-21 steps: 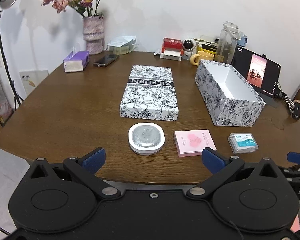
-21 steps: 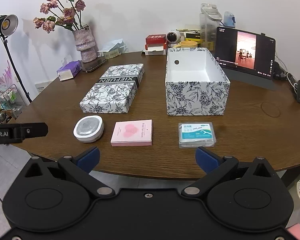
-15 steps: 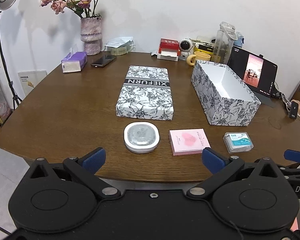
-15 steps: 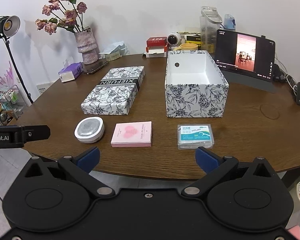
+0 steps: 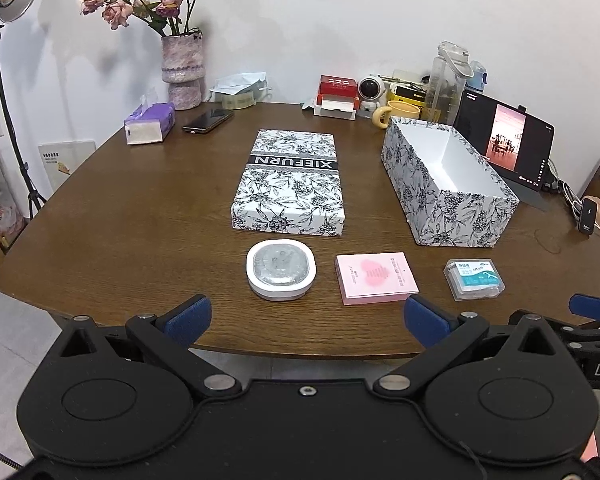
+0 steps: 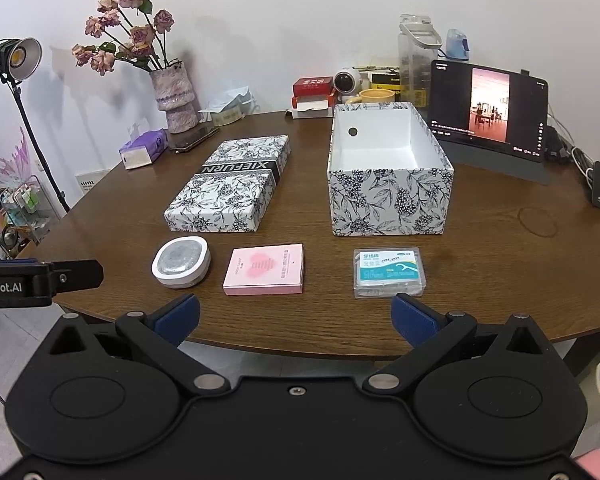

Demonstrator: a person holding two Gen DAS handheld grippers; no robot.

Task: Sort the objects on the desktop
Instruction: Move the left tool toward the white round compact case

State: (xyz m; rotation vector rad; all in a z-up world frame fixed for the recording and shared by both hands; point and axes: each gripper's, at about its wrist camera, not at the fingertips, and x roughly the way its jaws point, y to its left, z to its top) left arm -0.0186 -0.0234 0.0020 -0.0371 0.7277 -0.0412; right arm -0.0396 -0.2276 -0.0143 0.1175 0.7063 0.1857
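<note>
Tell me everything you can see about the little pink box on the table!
The pink box is a thin, flat rectangle that looks like cardboard, pale pink with a darker pink heart-like blotch and tiny print on top. It looks closed and lies flat near the front edge of the brown table. It sits apart between the round white case and the clear floss-pick box, with the patterned lid behind it. Nothing touches it but the table.

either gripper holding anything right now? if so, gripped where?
Nothing held. Left gripper and right gripper are both open, short of the table edge.
</note>
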